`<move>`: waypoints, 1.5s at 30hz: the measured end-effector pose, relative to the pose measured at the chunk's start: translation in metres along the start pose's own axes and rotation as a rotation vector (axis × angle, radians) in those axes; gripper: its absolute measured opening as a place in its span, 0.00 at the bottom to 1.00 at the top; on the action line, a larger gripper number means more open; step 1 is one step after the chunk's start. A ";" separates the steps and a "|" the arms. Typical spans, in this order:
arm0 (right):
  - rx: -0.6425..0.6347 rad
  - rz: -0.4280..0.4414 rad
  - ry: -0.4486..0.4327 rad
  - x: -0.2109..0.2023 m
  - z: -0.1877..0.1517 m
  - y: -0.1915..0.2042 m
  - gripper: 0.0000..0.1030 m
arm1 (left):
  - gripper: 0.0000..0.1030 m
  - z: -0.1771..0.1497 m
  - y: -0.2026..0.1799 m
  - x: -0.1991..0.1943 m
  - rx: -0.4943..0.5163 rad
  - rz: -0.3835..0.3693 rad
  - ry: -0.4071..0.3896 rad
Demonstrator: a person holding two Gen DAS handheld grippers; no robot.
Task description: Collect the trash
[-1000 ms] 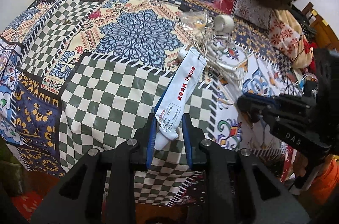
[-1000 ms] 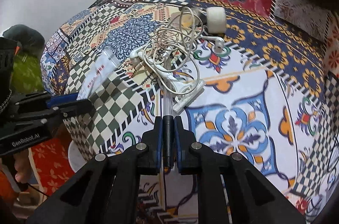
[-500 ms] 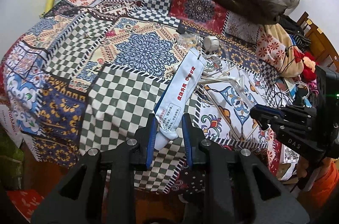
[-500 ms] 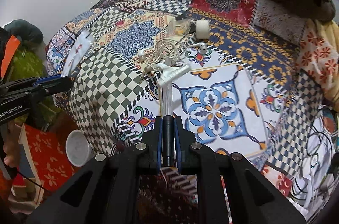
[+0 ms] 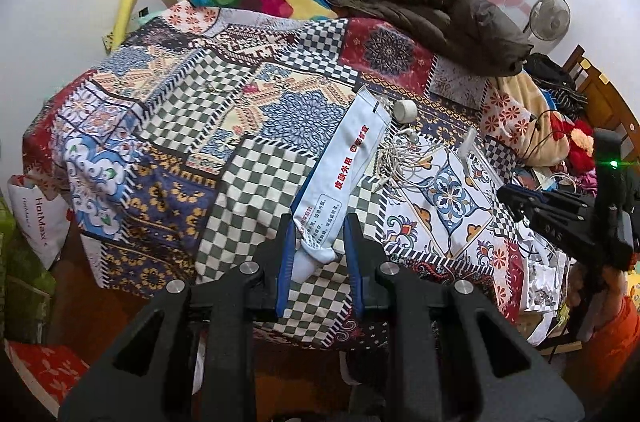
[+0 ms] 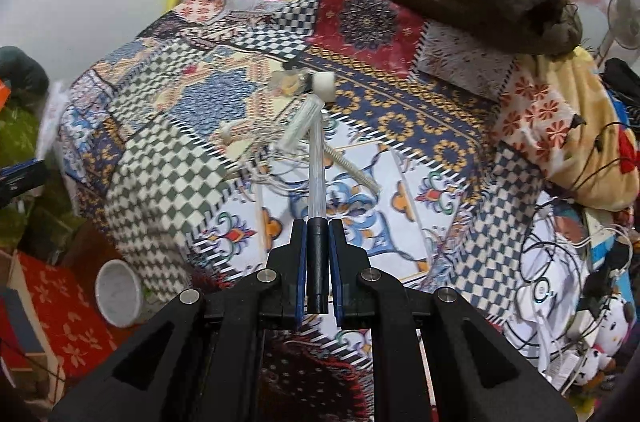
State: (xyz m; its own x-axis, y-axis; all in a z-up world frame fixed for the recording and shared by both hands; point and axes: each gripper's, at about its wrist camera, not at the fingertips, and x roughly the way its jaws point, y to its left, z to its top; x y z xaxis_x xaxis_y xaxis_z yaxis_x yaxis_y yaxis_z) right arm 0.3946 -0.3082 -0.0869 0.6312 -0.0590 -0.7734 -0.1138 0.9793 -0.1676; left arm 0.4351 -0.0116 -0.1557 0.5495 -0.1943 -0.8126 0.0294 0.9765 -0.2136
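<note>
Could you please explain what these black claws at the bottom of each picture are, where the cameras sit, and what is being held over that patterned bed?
They are handheld two-finger grippers, one in each of a person's hands, each carrying a camera that looks along its fingers. In the left camera's view, the left gripper is shut on a white ointment tube. In the right camera's view, the right gripper is shut on a pen with a clear barrel. Below lies the patchwork bedspread, with tangled white cables, a small white cap and a brown jacket.

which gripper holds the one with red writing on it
The left gripper: its white tube carries red characters. The right gripper grips a clear pen with no writing.
</note>
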 end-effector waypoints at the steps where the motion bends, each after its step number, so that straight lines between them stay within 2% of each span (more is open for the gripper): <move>1: 0.005 -0.008 0.002 0.001 0.001 -0.002 0.09 | 0.23 0.000 0.002 -0.002 -0.002 0.002 -0.003; 9: 0.038 -0.004 -0.004 0.002 0.011 -0.005 0.09 | 0.23 0.000 0.017 -0.010 -0.026 0.014 -0.018; 17: -0.026 0.055 -0.050 -0.016 0.025 0.033 0.09 | 0.23 -0.004 0.041 -0.025 -0.067 0.038 -0.038; 23: -0.104 0.139 -0.094 -0.037 0.033 0.091 0.09 | 0.23 -0.014 0.064 -0.053 -0.094 0.073 -0.067; 28: -0.164 0.213 -0.113 -0.049 0.031 0.143 0.09 | 0.23 -0.029 0.090 -0.081 -0.106 0.132 -0.093; 34: -0.224 0.312 -0.098 -0.051 0.020 0.209 0.09 | 0.23 -0.055 0.130 -0.112 -0.155 0.180 -0.106; 45: -0.355 0.423 -0.050 -0.051 -0.011 0.317 0.09 | 0.23 -0.117 0.205 -0.155 -0.268 0.261 -0.083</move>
State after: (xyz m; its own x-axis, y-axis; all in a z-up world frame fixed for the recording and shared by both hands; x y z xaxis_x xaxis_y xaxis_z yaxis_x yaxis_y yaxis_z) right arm 0.3180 0.0033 -0.1075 0.5087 0.3432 -0.7895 -0.6116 0.7896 -0.0508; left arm 0.2578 0.2074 -0.1369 0.5761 0.0763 -0.8138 -0.3332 0.9311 -0.1485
